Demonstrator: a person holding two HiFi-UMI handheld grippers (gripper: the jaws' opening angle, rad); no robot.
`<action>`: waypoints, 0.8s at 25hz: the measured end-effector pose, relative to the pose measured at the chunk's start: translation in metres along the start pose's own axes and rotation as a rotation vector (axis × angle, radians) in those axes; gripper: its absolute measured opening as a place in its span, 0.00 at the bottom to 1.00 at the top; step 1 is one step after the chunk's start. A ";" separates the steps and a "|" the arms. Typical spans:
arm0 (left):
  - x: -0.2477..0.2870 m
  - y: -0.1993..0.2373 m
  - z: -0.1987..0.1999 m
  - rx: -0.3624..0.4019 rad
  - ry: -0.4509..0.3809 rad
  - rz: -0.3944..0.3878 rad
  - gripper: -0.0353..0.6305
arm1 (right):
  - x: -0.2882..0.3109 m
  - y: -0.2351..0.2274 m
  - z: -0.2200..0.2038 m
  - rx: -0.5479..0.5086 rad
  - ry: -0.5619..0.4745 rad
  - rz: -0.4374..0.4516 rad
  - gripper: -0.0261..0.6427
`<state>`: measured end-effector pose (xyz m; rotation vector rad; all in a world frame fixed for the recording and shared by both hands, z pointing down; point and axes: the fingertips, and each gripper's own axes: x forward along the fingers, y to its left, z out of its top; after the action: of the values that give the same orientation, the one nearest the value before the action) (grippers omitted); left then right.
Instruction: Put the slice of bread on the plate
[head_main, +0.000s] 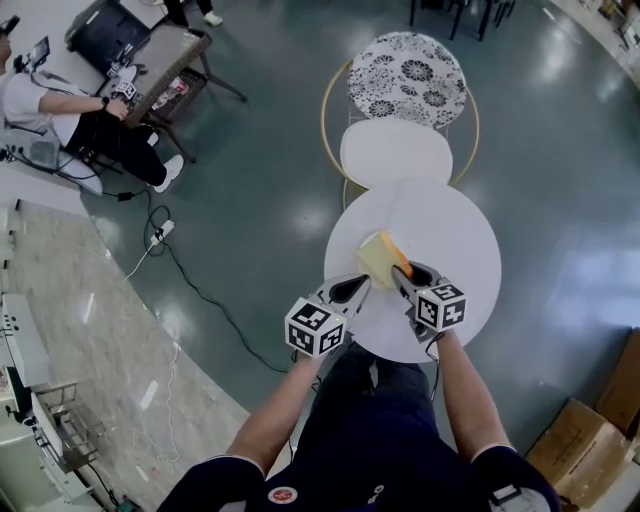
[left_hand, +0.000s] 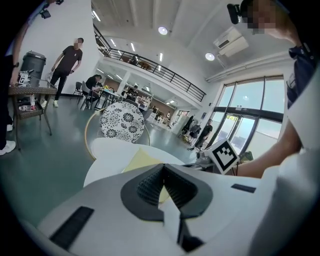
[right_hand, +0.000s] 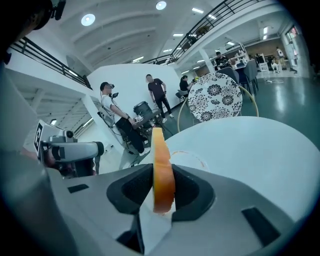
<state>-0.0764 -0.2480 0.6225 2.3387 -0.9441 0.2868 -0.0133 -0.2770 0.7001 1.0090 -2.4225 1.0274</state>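
My right gripper (head_main: 402, 276) (right_hand: 163, 186) is shut on the slice of bread (head_main: 381, 256) (right_hand: 162, 165). The slice stands on edge between the pads, orange crust toward the camera, just above the round white table (head_main: 450, 250). In the right gripper view a faint white plate (right_hand: 189, 159) with a thin orange rim lies on the table just beyond the bread. My left gripper (head_main: 351, 290) (left_hand: 162, 186) hovers at the bread's left with its jaws shut and nothing between them. Its own view shows the bread's pale yellow face (left_hand: 141, 161) behind the jaws.
A white chair seat (head_main: 395, 152) with a black-and-white patterned back (head_main: 407, 78) stands past the table. A seated person (head_main: 70, 120) and a small cluttered table (head_main: 160, 60) are far left. Cables (head_main: 170, 255) run over the floor, and cardboard boxes (head_main: 585, 440) stand at lower right.
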 end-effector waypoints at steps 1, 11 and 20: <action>0.002 -0.003 -0.001 -0.002 0.003 0.000 0.06 | -0.002 -0.002 0.000 -0.001 0.004 -0.003 0.19; 0.013 -0.013 -0.002 0.000 0.024 0.008 0.06 | 0.004 -0.020 0.004 -0.086 0.017 -0.137 0.26; 0.024 -0.021 0.001 -0.017 0.021 0.027 0.06 | 0.009 -0.042 -0.005 -0.160 0.109 -0.202 0.30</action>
<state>-0.0444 -0.2506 0.6219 2.3048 -0.9643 0.3129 0.0106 -0.2989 0.7293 1.0864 -2.2218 0.7858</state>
